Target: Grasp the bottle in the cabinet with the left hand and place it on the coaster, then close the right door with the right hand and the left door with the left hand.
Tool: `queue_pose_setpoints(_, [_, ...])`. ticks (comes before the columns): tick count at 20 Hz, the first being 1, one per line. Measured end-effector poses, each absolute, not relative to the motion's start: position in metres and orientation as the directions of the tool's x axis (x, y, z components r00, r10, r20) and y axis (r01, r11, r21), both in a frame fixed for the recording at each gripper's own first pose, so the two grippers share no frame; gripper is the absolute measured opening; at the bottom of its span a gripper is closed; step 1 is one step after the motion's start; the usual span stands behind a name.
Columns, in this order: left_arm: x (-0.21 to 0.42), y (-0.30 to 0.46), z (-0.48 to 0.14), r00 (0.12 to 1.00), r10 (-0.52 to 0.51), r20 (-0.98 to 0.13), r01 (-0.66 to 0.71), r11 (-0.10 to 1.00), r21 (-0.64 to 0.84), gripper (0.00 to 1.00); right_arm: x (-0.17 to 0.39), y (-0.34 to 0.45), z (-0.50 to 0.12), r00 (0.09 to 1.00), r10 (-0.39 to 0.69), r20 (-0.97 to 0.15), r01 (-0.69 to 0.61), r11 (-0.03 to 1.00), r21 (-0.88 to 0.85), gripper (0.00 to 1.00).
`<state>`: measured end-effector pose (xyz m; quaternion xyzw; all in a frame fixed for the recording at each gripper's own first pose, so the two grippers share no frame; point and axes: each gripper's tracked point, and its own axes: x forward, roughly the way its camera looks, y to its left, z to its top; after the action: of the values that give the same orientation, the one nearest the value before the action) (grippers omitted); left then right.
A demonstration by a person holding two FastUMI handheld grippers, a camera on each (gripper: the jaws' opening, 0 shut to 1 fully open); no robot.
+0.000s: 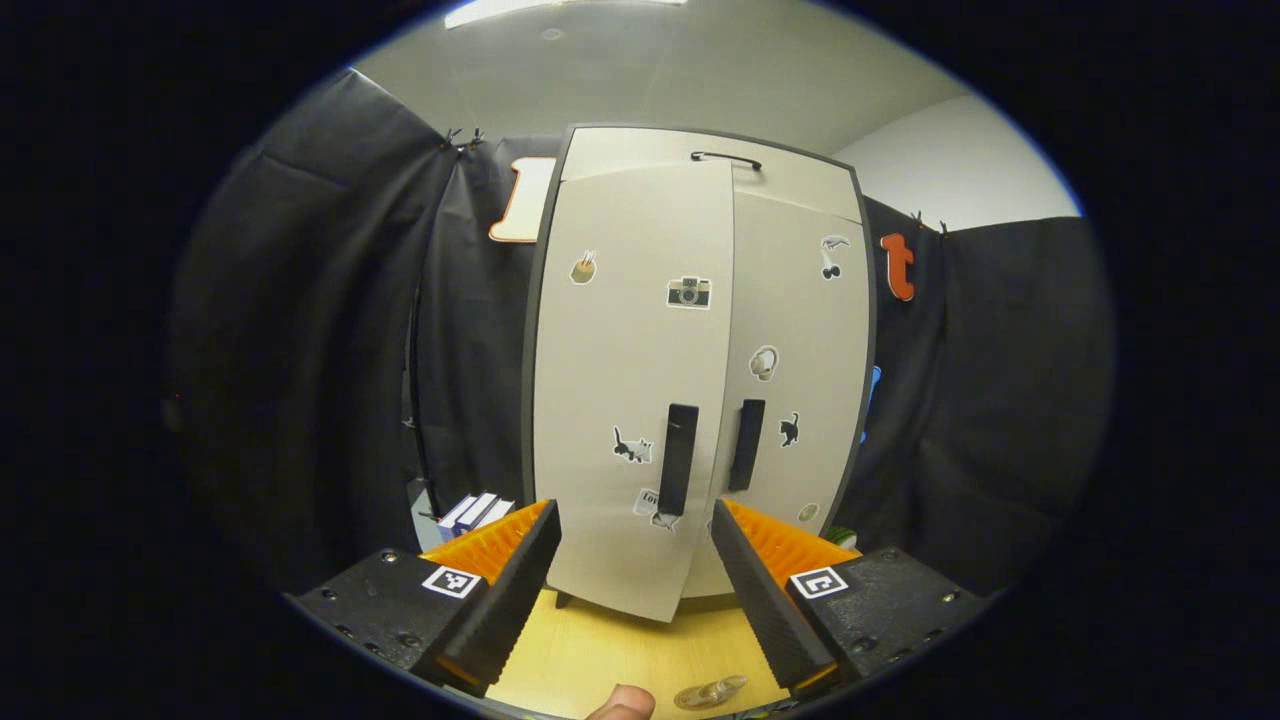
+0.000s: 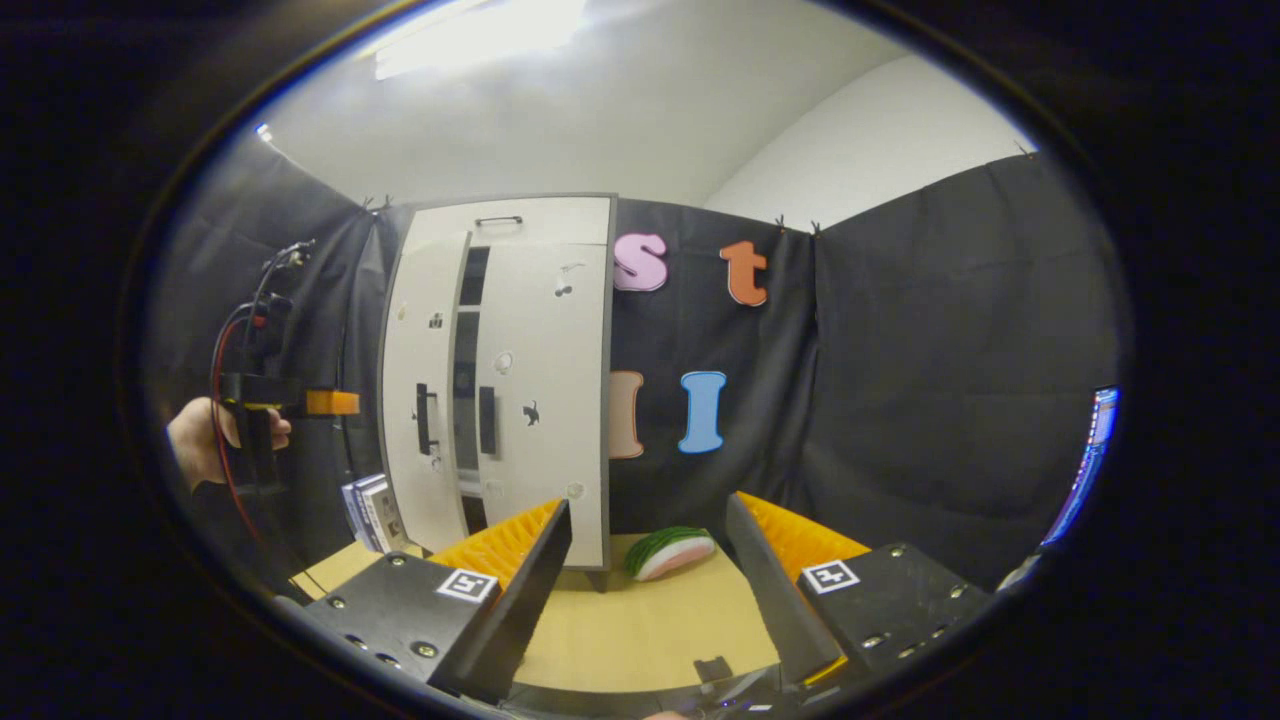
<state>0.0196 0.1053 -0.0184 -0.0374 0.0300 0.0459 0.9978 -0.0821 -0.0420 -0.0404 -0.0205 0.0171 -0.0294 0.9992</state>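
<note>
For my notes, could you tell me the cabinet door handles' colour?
Black handles, clearest in left gripper view.

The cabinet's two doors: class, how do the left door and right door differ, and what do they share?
The left door stands slightly ajar, leaving a dark gap; the right door sits flush. The left door carries a camera sticker; the right door carries a black cat sticker. Both are pale with a black vertical handle.

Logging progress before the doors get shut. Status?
Both hand-held grippers open, empty. Cabinet's left door slightly ajar, right door near closed. Nothing blocking.
</note>
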Motion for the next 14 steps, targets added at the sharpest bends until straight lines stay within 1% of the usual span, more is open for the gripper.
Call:
queue_pose_setpoints(3, [-0.001,0.103,-0.021,0.993,0.098,-0.070,-0.102,0.993,-0.059,0.96,-0.072,-0.022,-0.050,0.999,-0.011,-0.043,0.011,1.000,-0.010,0.95])
queue_pose_setpoints(5, [-0.009,0.105,-0.022,0.992,0.104,-0.067,-0.108,0.992,-0.058,0.96,-0.062,-0.015,-0.050,0.999,0.000,-0.051,-0.001,1.000,-0.022,0.95])
queue_pose_setpoints(6, [-0.011,0.106,-0.023,0.992,0.107,-0.064,-0.111,0.992,-0.067,0.96,-0.056,-0.004,-0.044,0.999,0.025,-0.033,-0.026,0.999,-0.033,0.95])
queue_pose_setpoints(7, [-0.012,0.106,-0.025,0.992,0.104,-0.070,-0.110,0.991,-0.078,0.94,-0.049,0.006,-0.036,0.999,0.043,-0.016,-0.044,0.998,-0.041,0.95])
queue_pose_setpoints(8, [-0.014,0.106,-0.029,0.991,0.108,-0.084,-0.115,0.990,-0.086,0.96,-0.043,0.012,-0.031,0.999,0.054,0.000,-0.054,0.997,-0.051,0.95])
queue_pose_setpoints(9, [-0.016,0.109,-0.033,0.989,0.113,-0.091,-0.121,0.989,-0.086,0.96,-0.037,0.019,-0.024,0.997,0.069,0.028,-0.067,0.996,-0.067,0.95])
queue_pose_setpoints(11, [-0.017,0.115,-0.031,0.989,0.133,-0.071,-0.138,0.987,-0.076,0.97,-0.027,0.034,-0.013,0.990,0.117,0.076,-0.110,0.990,-0.090,0.95])
queue_pose_setpoints(13, [-0.018,0.108,-0.035,0.992,0.113,-0.054,-0.116,0.991,-0.062,0.96,-0.015,0.041,-0.023,0.992,0.116,0.059,-0.110,0.990,-0.089,0.95])
queue_pose_setpoints(14, [-0.019,0.102,-0.041,0.993,0.100,-0.067,-0.104,0.993,-0.062,0.93,-0.010,0.042,-0.028,0.993,0.112,0.045,-0.108,0.991,-0.084,0.95])
